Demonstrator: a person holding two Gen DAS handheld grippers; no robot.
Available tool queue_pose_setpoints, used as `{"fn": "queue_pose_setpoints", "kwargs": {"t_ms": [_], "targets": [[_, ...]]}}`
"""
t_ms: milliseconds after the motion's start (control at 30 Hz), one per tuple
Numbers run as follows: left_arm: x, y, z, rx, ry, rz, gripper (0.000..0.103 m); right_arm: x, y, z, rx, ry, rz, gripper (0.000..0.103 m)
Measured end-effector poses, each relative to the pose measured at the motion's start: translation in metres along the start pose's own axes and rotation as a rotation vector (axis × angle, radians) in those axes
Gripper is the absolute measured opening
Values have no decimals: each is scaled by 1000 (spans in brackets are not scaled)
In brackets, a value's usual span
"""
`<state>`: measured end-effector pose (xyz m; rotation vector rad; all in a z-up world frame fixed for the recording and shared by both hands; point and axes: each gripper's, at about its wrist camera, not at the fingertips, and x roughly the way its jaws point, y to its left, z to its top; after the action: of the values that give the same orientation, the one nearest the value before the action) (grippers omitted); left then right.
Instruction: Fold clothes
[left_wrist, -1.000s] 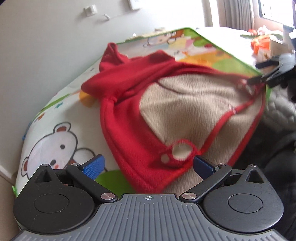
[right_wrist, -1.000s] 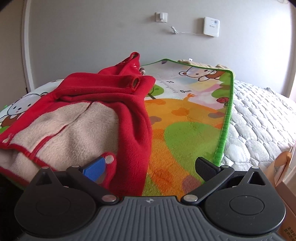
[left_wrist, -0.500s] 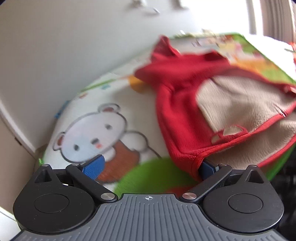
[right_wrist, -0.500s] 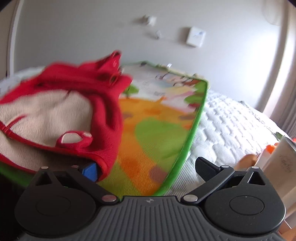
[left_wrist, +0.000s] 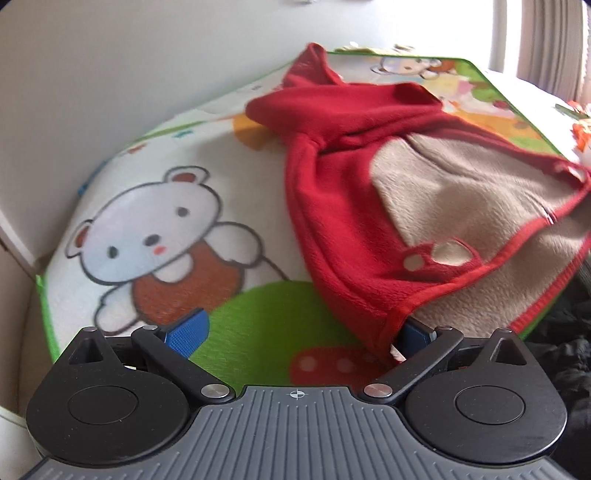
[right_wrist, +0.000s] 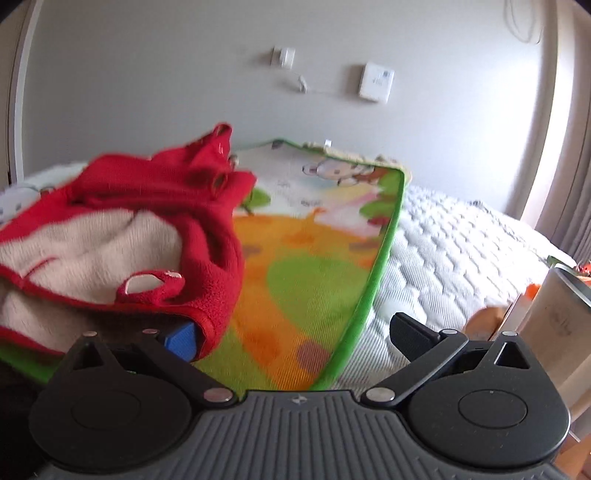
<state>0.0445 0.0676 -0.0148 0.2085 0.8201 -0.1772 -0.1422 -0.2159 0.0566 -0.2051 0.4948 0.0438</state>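
1 red fleece garment (left_wrist: 332, 206) on 1 cartoon mat (left_wrist: 147, 206), 2 tools, left tool (left_wrist: 295, 334) and right tool (right_wrist: 295, 336), spread wide

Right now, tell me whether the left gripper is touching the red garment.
Touching. The left wrist view shows the red garment draped over the left gripper's right fingertip, hem against it; jaws wide open.

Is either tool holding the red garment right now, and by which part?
Neither. Left tool and right tool are open; only one finger of each meets the red garment at its near hem corners.
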Motion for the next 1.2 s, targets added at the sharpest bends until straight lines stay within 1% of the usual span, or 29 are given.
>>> {"fn": "queue_pose_setpoints", "kwargs": {"t_ms": [67,167,233,300,433,500,567,667,800,933,1100,1200], "targets": [[4,-5,0,21,9,12,103,8,4,-6,-15,36,-6,103],[9,-7,2,42,11,63,103,22,14,-23,-61,99,-27,103],[8,-2,5,26,1,99,103,20,17,-27,-75,84,-35,103],[3,3,10,7,-17,113,103,17,15,-24,-79,66,-32,103],[-13,10,20,19,-77,154,103,-4,3,-8,-16,-19,-11,103],[-16,14,22,9,-83,159,103,-8,2,-5,-7,-31,5,103],[-13,13,20,10,-64,156,103,0,7,-9,-30,-2,9,103],[-4,8,12,12,-22,144,103,16,13,-21,-49,65,7,103],[6,7,2,-12,11,116,103,18,12,-26,-39,88,13,103],[2,10,1,-21,-8,110,103,10,11,-21,-42,48,-4,103],[-22,17,8,-29,-91,131,103,-18,3,-3,-23,-43,-18,103],[-38,21,7,-27,-132,137,103,-33,4,2,-57,-66,-14,103]]}}
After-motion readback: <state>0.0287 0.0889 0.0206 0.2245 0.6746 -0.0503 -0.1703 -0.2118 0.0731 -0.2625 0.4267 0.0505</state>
